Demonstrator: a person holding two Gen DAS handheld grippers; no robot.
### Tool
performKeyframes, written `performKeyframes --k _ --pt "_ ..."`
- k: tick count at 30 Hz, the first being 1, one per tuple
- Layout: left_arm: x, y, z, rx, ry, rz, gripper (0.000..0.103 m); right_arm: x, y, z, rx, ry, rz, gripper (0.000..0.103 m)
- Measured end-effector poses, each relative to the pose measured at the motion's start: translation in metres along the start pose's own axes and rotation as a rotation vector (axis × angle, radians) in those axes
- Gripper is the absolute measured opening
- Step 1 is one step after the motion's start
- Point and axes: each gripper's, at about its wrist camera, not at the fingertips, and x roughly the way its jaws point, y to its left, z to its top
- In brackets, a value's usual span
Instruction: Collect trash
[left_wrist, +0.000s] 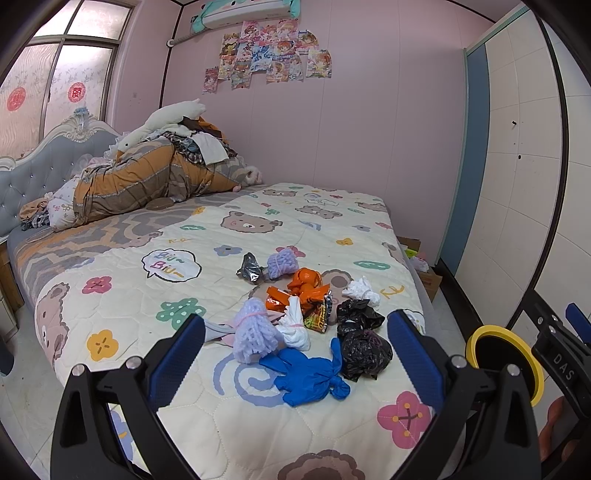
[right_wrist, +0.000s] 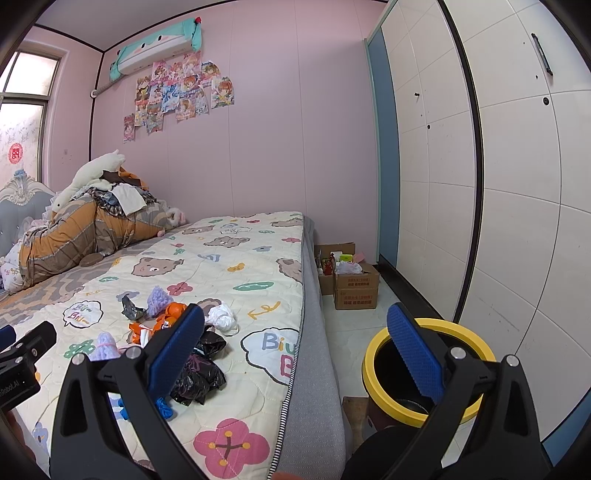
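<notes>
- Quilt (left_wrist: 155, 295): cream, printed with brown bears and coloured flowers.
- Glove (left_wrist: 310, 376): blue, at 6 o'clock of the pile.
- Bags (left_wrist: 364, 350): black.
- Bin (right_wrist: 373, 354): yellow-rimmed.
- Wall (left_wrist: 369, 129): pink.

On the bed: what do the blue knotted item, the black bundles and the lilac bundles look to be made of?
Blue knotted item: likely a thin rubber or nitrile glove, smooth and matte, with finger shapes showing. Black bundles: thin plastic film, glossy and crinkled with highlights, probably bags. Lilac bundles: soft knit or foam netting, judging by the ribbed, fuzzy, matte surface; which one is unclear.
</notes>
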Motion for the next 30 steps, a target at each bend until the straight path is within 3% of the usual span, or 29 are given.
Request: performKeyframes --k 30 --pt "0.0022 0.0062 -0.0011 -0.006 0.011 -0.004 0.095 0.0004 0.0004 -0.0084 0.003 0.012 0.0 0.095"
